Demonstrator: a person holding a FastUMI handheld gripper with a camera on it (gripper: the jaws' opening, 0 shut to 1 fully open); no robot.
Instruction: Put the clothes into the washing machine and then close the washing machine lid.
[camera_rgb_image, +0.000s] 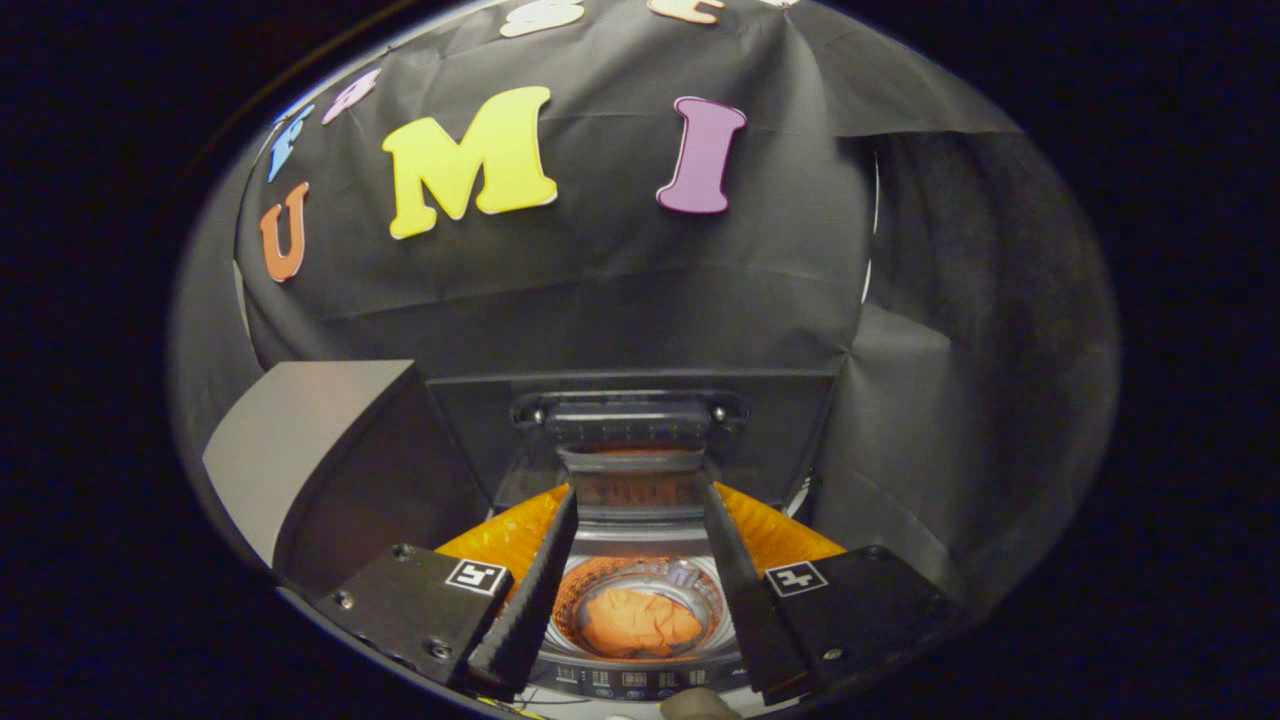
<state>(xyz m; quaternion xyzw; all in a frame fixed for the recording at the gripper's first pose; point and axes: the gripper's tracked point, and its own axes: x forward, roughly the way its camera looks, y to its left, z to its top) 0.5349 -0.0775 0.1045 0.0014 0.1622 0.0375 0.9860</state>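
Raised lid stands beyond the open drum mouth.

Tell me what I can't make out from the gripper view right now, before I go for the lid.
- Washing machine body and front: cut off below the open gripper.
- Drum sides: hidden behind the gripper's fingers; the orange cloth at the bottom is visible, anything beside it is not.
- Raised lid: its handle or edge is too dim to tell.
- Control panel: too small to read.
- Grey box beside the machine: contents unseen.
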